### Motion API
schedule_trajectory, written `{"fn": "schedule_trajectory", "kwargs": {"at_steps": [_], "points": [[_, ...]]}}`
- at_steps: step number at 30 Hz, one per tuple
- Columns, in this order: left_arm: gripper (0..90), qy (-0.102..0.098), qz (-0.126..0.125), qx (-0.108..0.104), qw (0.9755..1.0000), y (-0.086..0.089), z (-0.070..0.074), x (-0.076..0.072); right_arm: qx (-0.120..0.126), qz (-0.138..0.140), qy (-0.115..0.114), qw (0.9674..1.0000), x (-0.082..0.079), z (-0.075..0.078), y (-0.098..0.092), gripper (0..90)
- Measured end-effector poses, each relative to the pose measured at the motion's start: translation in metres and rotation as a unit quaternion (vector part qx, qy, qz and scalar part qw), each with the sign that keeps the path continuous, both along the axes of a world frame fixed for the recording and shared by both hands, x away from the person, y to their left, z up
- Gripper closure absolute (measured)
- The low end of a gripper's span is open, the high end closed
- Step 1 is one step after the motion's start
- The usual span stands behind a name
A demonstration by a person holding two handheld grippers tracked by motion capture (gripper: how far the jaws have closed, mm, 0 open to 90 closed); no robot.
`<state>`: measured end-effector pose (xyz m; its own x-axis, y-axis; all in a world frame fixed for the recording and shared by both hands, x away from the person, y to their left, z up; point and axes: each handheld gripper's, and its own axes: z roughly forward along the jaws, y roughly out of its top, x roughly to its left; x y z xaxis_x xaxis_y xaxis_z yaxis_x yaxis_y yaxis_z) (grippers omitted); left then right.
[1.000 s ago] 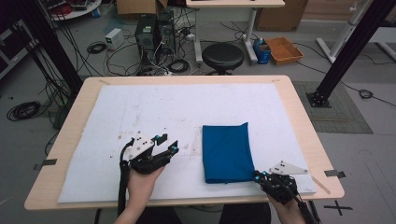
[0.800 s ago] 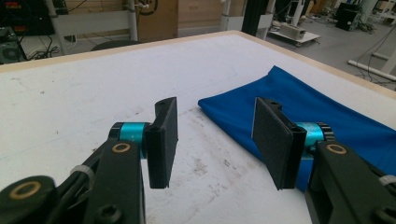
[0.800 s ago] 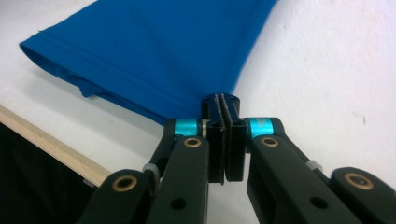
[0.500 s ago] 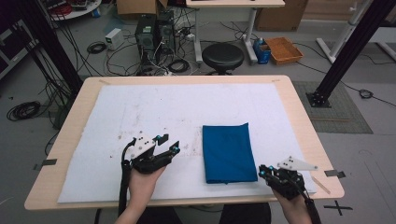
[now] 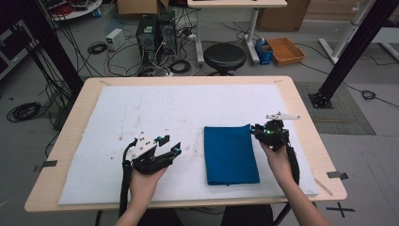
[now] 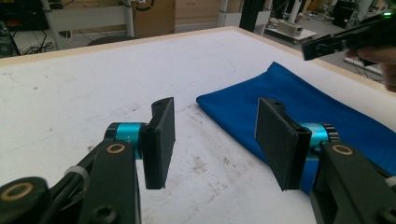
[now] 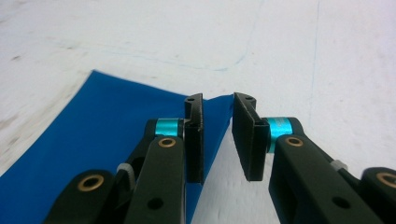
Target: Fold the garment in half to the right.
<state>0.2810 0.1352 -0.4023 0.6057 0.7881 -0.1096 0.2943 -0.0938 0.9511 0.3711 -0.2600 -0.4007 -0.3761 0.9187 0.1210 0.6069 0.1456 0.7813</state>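
A blue folded cloth [image 5: 230,153] lies flat on the white mat [image 5: 164,108], right of centre. My left gripper [image 5: 171,143] rests low over the mat just left of the cloth, open, with nothing between its jaws [image 6: 212,140]; the cloth [image 6: 299,102] lies beyond its right jaw. My right gripper [image 5: 255,130] is at the cloth's far right corner. Its jaws [image 7: 218,135] have just been opening and stand a narrow gap apart; the corner of the cloth [image 7: 107,126] shows under them, not pinched. From the left gripper view, the right gripper [image 6: 327,44] hangs above the cloth's far end.
The mat covers most of the wooden table [image 5: 188,81]. Beyond the far edge stand a black stool [image 5: 224,55], a computer tower [image 5: 153,30] with loose cables and an orange box [image 5: 284,49]. A black frame post [image 5: 348,52] rises at the right.
My right gripper has moved from the cloth's near right corner, by the table's front edge, away to its far right corner, and its jaws have parted. The left gripper has stayed put.
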Motion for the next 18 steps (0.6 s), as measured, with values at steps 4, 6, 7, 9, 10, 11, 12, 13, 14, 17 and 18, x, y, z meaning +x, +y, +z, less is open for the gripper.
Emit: {"fn": "schedule_trajectory", "kwargs": {"at_steps": [4,6,7,9,10,11,12,13,14,17,18], "points": [[47.8,0.002,0.000,-0.001,1.0000,0.001,-0.001,0.001,0.009,-0.027,0.016,0.9995,0.019,-0.009,0.001,74.6],[47.8,0.003,-0.001,0.000,1.0000,0.001,-0.001,0.001,0.016,-0.032,0.018,0.9992,0.025,-0.013,0.002,74.6],[47.8,0.002,-0.002,0.000,1.0000,0.001,-0.001,0.001,0.018,-0.032,0.024,0.9990,0.028,-0.014,0.003,74.6],[47.8,0.003,-0.002,-0.001,1.0000,0.000,-0.002,0.001,0.014,-0.034,0.027,0.9990,0.032,-0.017,0.005,76.9],[47.8,0.003,-0.002,0.000,1.0000,0.000,-0.002,0.001,0.014,-0.033,0.029,0.9989,0.034,-0.019,0.006,79.2],[47.8,0.003,-0.003,0.000,1.0000,-0.001,-0.002,0.001,0.010,-0.034,0.027,0.9990,0.036,-0.021,0.007,83.4],[47.8,0.004,-0.004,0.002,1.0000,-0.001,-0.002,0.001,0.009,-0.030,0.027,0.9991,0.038,-0.022,0.007,88.7],[47.8,0.005,-0.002,0.000,1.0000,-0.001,-0.003,0.001,0.007,-0.031,0.026,0.9992,0.039,-0.023,0.008,90.0],[47.8,0.005,-0.002,0.000,1.0000,-0.001,-0.003,0.001,0.004,-0.032,0.023,0.9992,0.039,-0.024,0.008,90.0],[47.8,0.005,-0.002,0.000,1.0000,0.000,-0.003,0.001,0.009,-0.028,0.023,0.9993,0.041,-0.025,0.006,90.0],[47.8,0.005,-0.001,0.000,1.0000,0.000,-0.003,0.001,0.012,-0.028,0.022,0.9993,0.041,-0.025,0.005,90.0]]}}
